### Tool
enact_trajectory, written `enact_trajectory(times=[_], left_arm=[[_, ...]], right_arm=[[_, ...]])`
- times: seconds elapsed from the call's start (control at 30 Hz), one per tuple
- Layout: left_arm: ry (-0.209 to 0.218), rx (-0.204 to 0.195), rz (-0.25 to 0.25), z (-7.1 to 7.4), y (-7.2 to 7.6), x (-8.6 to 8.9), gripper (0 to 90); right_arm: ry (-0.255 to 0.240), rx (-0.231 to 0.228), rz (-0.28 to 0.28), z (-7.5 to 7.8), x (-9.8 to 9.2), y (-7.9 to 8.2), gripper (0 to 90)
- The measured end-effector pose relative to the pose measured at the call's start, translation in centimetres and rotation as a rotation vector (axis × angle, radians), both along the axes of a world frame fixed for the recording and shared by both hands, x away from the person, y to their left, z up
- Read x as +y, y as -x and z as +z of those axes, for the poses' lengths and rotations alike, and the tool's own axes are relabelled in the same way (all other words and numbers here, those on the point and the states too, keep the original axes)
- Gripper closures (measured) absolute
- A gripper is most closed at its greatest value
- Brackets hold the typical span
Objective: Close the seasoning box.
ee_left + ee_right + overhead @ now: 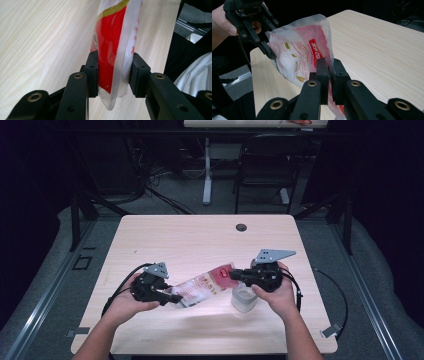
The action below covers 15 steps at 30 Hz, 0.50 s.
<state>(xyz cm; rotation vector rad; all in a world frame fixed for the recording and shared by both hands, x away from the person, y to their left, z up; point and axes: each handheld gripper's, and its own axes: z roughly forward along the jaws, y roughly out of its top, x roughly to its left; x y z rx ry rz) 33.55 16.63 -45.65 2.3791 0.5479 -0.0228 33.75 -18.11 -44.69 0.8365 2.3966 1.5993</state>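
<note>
A clear plastic bag (205,287) with red and white print and white contents hangs above the wooden table (200,240), stretched between both grippers. My left gripper (174,298) is shut on one end of it; in the left gripper view the pads (91,75) squeeze the bag (115,37) from both sides. My right gripper (235,275) is shut on the opposite end. In the right gripper view its jaws (329,80) pinch the thin edge of the bag (297,52), and the left gripper (268,51) grips the far end.
A clear plastic container (245,299) stands on the table just under my right hand. A round cable hole (241,227) sits near the table's far edge. A black chair (265,165) and desk legs stand beyond the table.
</note>
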Motion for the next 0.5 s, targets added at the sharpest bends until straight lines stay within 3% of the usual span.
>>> enact_trajectory(times=[0.5], left_arm=[[-0.001,-0.011,0.000,1.1,-0.1,-0.2,65.6]], right_arm=[[0.010,0.009,-0.011,0.1,-0.4,0.1,86.0]])
